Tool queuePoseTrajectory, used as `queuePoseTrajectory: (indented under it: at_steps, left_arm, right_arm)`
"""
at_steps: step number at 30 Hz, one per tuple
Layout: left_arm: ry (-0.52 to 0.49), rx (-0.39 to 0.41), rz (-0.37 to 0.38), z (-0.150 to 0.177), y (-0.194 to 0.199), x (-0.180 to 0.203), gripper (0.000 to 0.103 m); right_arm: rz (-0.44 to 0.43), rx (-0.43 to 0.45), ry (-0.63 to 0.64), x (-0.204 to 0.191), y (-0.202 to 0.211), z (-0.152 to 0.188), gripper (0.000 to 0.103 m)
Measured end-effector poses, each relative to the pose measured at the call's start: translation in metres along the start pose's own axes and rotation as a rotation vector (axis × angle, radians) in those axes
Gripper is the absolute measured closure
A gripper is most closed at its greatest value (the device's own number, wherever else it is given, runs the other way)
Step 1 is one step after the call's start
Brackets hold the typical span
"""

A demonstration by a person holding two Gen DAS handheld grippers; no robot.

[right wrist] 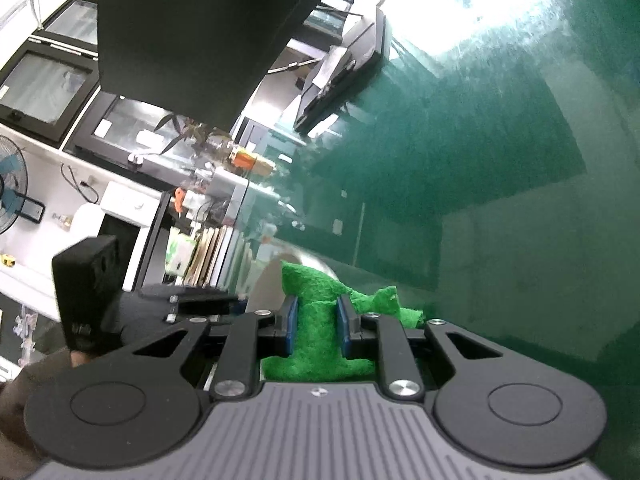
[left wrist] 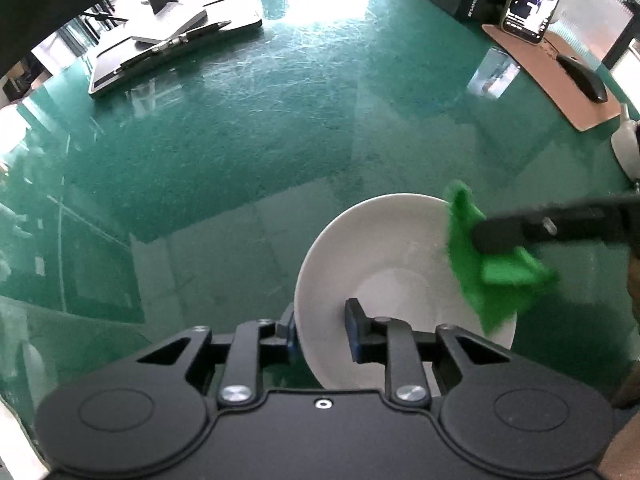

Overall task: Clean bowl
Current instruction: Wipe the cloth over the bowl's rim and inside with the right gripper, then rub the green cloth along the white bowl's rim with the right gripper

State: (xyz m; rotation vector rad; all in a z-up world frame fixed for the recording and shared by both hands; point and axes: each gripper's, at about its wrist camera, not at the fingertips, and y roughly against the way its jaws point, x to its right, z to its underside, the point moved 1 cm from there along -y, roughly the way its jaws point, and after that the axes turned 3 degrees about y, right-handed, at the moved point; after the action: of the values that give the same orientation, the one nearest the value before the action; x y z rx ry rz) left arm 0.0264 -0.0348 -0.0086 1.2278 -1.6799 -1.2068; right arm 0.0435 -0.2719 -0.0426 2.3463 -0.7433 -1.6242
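The smooth round white ceramic bowl (left wrist: 384, 264) stands on the glossy green tabletop (left wrist: 240, 152), its rim clamped between left gripper (left wrist: 322, 332) fingers; right gripper (right wrist: 314, 326) pinches fuzzy green cloth (right wrist: 316, 320) at the far rim, black mouse (left wrist: 582, 78) well apart

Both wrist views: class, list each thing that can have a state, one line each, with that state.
Bowl: tilted, rim gripped by left gripper.
Cloth: crumpled, clamped in right gripper, lying over the bowl's rim.
Phone: propped upright, screen on.
Mouse: resting on its pad.
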Motion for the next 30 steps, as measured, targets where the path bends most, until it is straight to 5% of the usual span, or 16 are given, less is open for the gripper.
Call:
queuePoseTrajectory:
  at_steps: [7,18,30]
  left_arm:
    - [0.007,-0.008,0.003,-0.002,0.000,0.000,0.079]
    - [-0.030,-0.001,0.009,-0.011,-0.004,0.002,0.077]
    - [-0.037,0.016,-0.017,-0.009,-0.004,0.005,0.071]
  right_arm:
    - [-0.043,-0.012,0.033,-0.004,-0.037,-0.022,0.083]
    - [0.010,-0.038,0.039,-0.004,0.009,0.012,0.083]
    - [0.009,-0.035,0.113,-0.020,-0.042,-0.020,0.082]
